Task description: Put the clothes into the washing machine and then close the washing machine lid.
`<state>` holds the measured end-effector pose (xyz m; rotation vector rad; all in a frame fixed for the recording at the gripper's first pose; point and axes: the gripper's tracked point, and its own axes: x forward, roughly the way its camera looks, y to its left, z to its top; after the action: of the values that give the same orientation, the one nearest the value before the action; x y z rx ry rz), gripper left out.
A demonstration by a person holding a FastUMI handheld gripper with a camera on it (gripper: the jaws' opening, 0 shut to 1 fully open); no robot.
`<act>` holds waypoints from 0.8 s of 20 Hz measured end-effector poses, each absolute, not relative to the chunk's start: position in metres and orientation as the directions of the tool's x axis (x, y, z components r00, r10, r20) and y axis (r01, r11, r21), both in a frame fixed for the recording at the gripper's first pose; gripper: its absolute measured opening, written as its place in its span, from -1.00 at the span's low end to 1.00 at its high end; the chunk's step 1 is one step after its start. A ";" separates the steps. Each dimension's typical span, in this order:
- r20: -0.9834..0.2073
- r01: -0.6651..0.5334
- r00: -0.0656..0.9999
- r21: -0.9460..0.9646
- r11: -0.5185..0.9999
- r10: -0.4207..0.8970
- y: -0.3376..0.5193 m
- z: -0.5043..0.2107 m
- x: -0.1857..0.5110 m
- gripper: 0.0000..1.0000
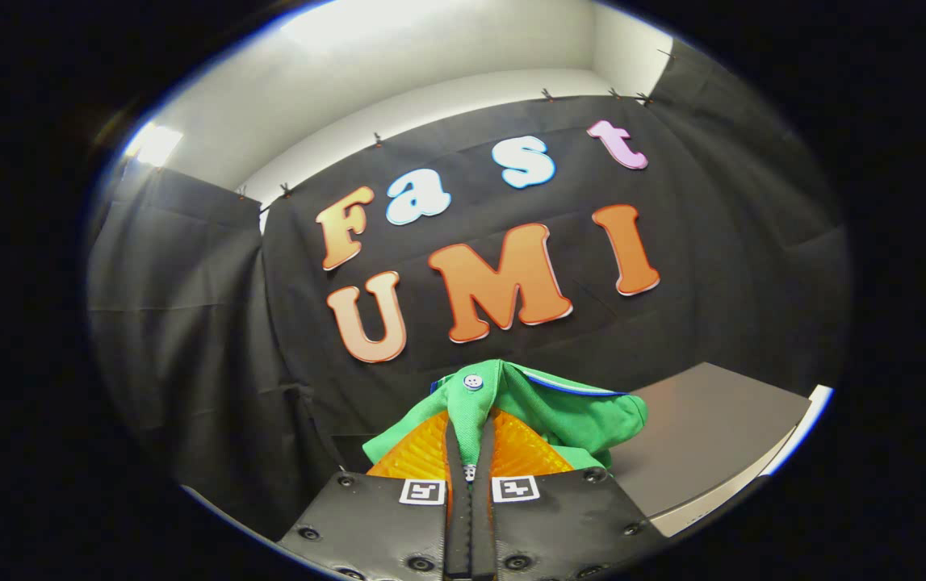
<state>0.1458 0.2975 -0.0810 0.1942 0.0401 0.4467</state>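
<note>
Jaws are clamped tight on the green button-up shirt, bunched over the gripper tips; a grey slab sits ahead-right, no washer opening spotted.

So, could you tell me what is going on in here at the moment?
A person is working a hand-held gripper, and its tongs are shut on a green garment, a knit piece with a white button near the pinched fold. The cloth is lifted and bunched just ahead of the tongs, in front of the booth's black cloth wall. A grey flat surface lies beyond it to one side. Whether that is the washing machine cannot be told, so the loading step looks unfinished.
</note>
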 end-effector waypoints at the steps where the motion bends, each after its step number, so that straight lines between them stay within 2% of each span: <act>1: 0.003 -0.451 0.888 0.188 0.872 0.459 0.313 -0.076 0.140 -0.85; 8: 0.022 -0.594 0.801 0.160 0.788 0.599 0.417 -0.068 0.132 -0.85; 16: -0.085 -0.647 0.738 0.194 0.737 0.670 0.530 -0.148 0.161 -0.85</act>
<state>0.1610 0.5297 -0.1481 0.1556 0.1536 0.7261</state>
